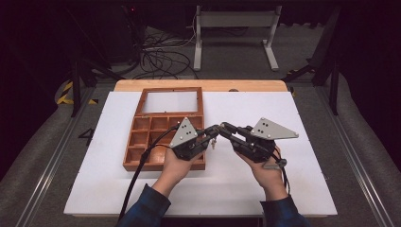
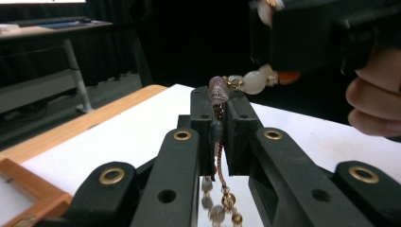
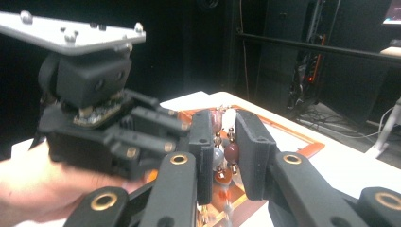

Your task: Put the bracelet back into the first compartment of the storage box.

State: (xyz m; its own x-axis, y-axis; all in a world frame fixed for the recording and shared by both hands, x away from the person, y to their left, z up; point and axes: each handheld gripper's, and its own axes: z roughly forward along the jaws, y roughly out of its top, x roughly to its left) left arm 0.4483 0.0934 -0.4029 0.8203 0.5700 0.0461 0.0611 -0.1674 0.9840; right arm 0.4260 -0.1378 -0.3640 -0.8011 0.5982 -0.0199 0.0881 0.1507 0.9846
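Observation:
A strand of beads (image 2: 246, 82), pink, white, orange and dark red on a thin chain, hangs between my two grippers above the white table top. My left gripper (image 2: 219, 101) is shut on the chain just below a pink bead, and the rest dangles under its jaws (image 1: 213, 141). My right gripper (image 3: 224, 127) is shut on the strand with round beads (image 3: 231, 152) between its jaws. In the high view the left gripper (image 1: 213, 129) and the right gripper (image 1: 223, 126) meet tip to tip at the table's middle.
A wooden compartment box (image 1: 163, 127) with its glazed lid open lies left of the grippers, its near right corner under the left hand. The white board (image 1: 283, 189) covers the table. Cables and a metal stand (image 1: 234, 21) lie on the floor beyond.

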